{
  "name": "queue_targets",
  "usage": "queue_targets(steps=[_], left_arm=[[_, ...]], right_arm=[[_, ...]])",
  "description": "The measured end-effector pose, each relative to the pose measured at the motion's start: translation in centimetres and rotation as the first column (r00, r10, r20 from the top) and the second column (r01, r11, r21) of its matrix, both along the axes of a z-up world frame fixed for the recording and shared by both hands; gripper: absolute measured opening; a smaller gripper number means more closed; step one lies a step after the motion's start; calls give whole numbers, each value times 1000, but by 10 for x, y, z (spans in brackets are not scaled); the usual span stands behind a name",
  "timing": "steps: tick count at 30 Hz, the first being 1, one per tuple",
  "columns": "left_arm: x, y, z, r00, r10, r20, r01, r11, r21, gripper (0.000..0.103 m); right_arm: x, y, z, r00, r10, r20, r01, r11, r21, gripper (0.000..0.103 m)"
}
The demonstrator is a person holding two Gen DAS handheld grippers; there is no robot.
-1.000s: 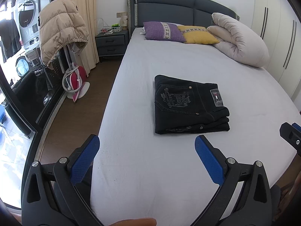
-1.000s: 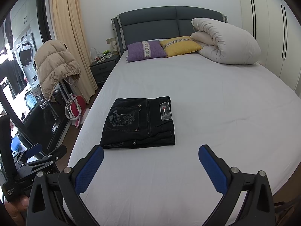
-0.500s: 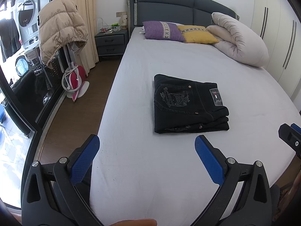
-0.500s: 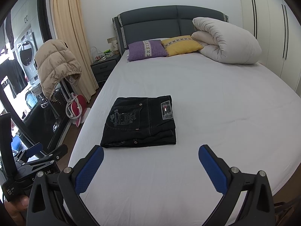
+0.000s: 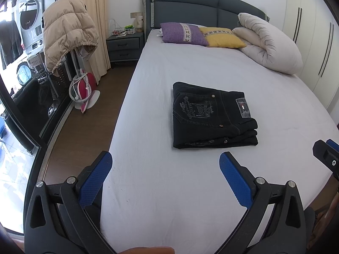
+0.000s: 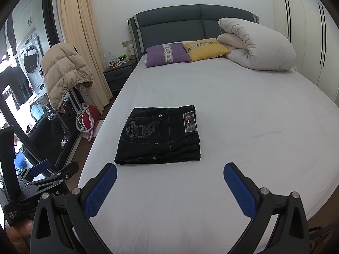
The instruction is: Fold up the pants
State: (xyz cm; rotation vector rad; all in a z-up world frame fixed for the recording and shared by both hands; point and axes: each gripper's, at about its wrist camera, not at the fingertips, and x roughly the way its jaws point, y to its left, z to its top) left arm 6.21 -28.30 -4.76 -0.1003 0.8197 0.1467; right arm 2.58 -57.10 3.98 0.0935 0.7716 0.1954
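Observation:
Black jeans lie folded in a neat rectangle on the white bed sheet, back pocket embroidery and a label facing up. They also show in the right wrist view. My left gripper is open and empty, held back from the jeans above the foot of the bed. My right gripper is open and empty, also short of the jeans. The left gripper shows at the left edge of the right wrist view.
A purple pillow, a yellow pillow and a rolled white duvet lie at the headboard. A nightstand, a beige puffer jacket on a stand and a red steamer stand left of the bed.
Both views have shifted only slightly; the jeans lie unmoved and both grippers stay open.

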Motion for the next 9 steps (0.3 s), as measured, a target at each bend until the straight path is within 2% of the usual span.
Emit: queue_targets(steps=[9], left_arm=[[0, -1, -4, 1000, -9, 1, 9, 1000, -22, 103]], right_arm=[[1, -2, 0, 1000, 4, -8, -4, 1000, 5, 103]])
